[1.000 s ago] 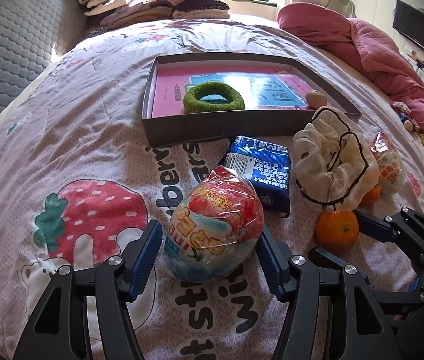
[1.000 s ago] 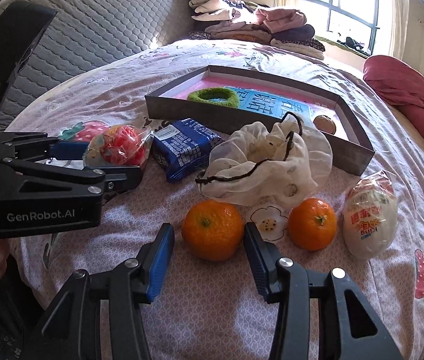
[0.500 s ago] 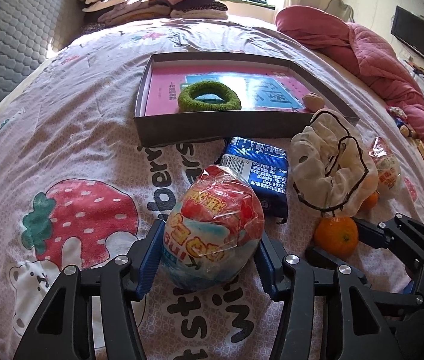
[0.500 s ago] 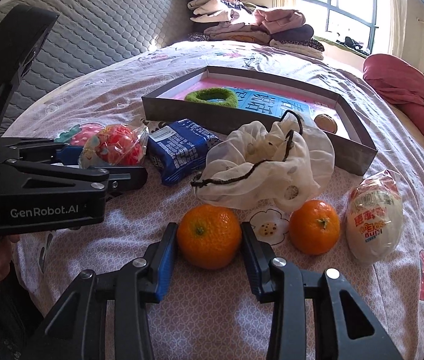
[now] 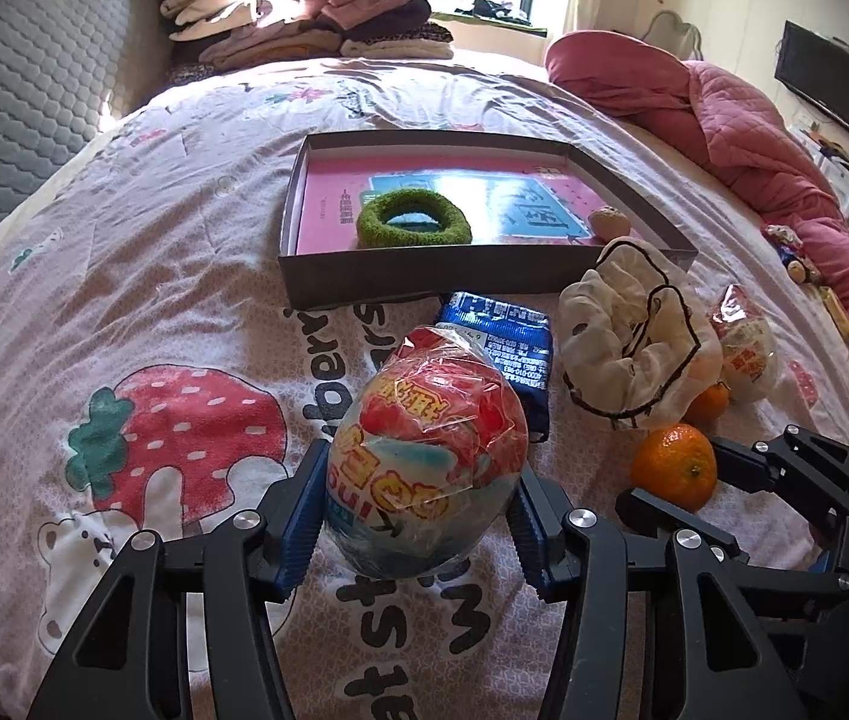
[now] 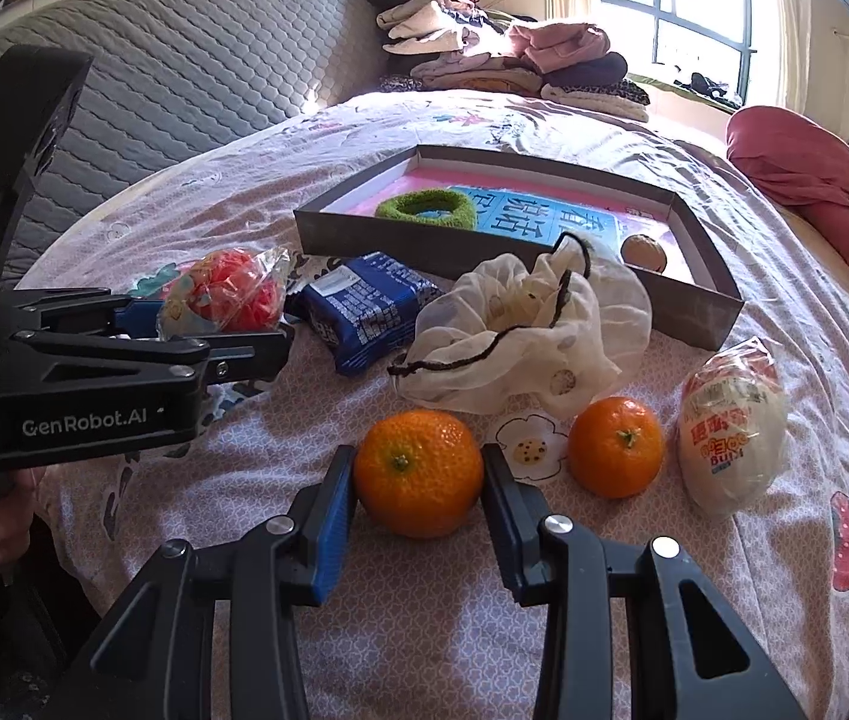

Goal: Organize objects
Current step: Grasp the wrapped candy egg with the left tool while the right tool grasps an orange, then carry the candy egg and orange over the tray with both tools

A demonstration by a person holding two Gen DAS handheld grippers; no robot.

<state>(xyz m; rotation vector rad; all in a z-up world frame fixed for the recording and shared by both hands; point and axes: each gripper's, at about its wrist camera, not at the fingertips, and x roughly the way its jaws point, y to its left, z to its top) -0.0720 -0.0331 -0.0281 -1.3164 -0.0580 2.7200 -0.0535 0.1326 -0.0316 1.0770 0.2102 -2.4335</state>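
Left wrist view: my left gripper is clamped on the wrapped egg-shaped snack, long axis pointing ahead toward the tray, which lies straight beyond.

Right wrist view: my right gripper has both pads touching the round glossy orange; tray ahead, slightly right.

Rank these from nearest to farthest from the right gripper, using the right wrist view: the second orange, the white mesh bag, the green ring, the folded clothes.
From the right gripper:
1. Second orange, on the bedspread just to its right.
2. White mesh bag, ahead, in front of the tray.
3. Green ring, inside the tray, left part.
4. Folded clothes, piled at the far end of the bed.
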